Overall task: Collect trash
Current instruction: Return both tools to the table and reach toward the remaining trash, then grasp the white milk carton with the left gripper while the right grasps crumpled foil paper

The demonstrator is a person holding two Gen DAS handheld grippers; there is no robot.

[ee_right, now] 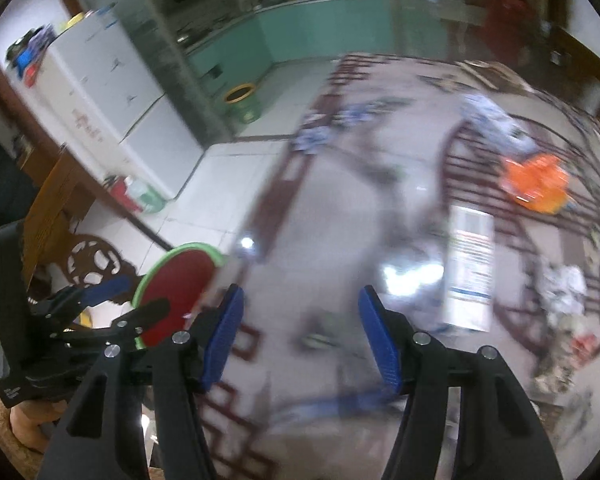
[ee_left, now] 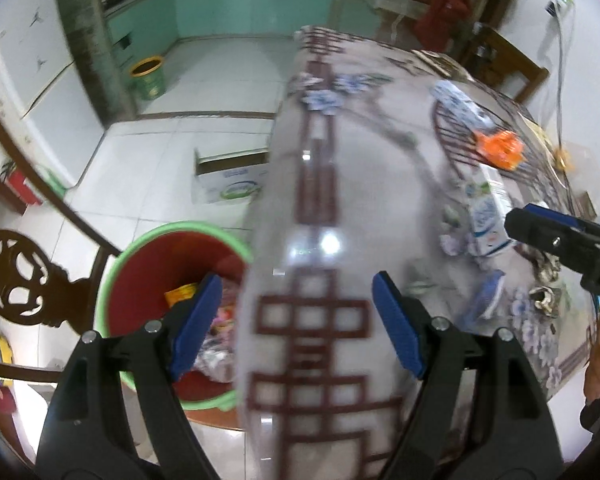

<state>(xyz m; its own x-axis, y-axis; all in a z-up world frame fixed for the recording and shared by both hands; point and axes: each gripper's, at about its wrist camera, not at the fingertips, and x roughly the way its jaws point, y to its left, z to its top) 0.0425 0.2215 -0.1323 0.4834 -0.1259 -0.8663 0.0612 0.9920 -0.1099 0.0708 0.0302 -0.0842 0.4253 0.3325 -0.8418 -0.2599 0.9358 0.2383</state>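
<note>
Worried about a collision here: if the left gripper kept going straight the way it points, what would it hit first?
Probably the patterned tablecloth near the table's edge: it fills the gap between the left gripper's open, empty fingers. The red bin sits off to the side. Blur leaves depth unclear.

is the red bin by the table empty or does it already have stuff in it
Not empty. In the left wrist view the red bin with the green rim holds wrappers, yellow, pink and silvery, low inside; how full it is cannot be told.
</note>
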